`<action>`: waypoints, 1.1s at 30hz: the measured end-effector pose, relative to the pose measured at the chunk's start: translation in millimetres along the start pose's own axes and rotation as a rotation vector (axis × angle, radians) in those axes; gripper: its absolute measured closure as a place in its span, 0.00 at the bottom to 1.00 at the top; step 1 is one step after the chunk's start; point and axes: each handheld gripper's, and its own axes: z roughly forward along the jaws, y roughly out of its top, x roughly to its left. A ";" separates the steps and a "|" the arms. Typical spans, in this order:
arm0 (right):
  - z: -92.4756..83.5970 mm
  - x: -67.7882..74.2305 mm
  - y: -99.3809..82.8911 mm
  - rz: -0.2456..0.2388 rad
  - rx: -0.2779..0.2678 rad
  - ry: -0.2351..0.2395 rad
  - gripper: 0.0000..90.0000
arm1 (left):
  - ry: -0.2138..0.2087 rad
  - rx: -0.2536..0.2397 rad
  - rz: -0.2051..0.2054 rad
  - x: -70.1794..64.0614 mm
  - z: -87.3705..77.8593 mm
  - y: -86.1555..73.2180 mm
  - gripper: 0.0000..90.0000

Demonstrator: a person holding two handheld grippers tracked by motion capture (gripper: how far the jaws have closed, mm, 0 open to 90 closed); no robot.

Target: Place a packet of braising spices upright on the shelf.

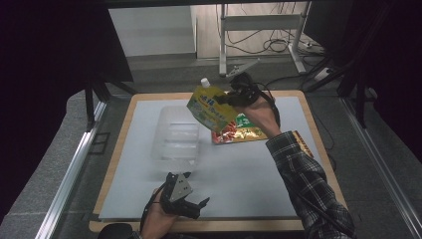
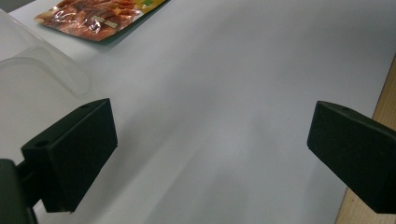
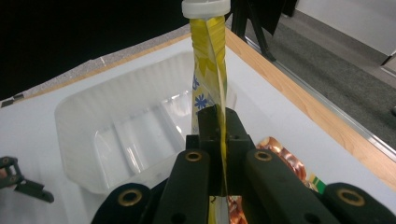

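Left tool (image 1: 193,205), nearest the camera, rests at the desk's (image 1: 239,174) near edge, jaws spread wide and empty.

Right tool (image 1: 230,98) is clenched on the yellow spout pouch (image 1: 211,107), held in the air just beside the clear tray (image 1: 175,134), above the red snack packet (image 1: 239,133). To do the step well, I'd carry the pouch fully over the tray, lower it inside, then release.

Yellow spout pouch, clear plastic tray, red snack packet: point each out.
yellow spout pouch (image 1: 208,105), high view, on its printed front.
clear plastic tray (image 3: 79,109), right gripper view, on its left wall.
red snack packet (image 2: 91,16), left gripper view, on its printed face.
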 end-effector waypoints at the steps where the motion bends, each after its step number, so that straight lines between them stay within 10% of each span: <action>1: 0.0 0.0 0.0 0.000 0.000 0.000 0.99 | -0.001 0.001 0.001 -0.1 0.2 0.0 0.01; 33: 53.4 3.9 38.2 0.022 -0.019 0.047 0.99 | -0.014 0.000 0.012 -2.1 0.5 0.5 0.01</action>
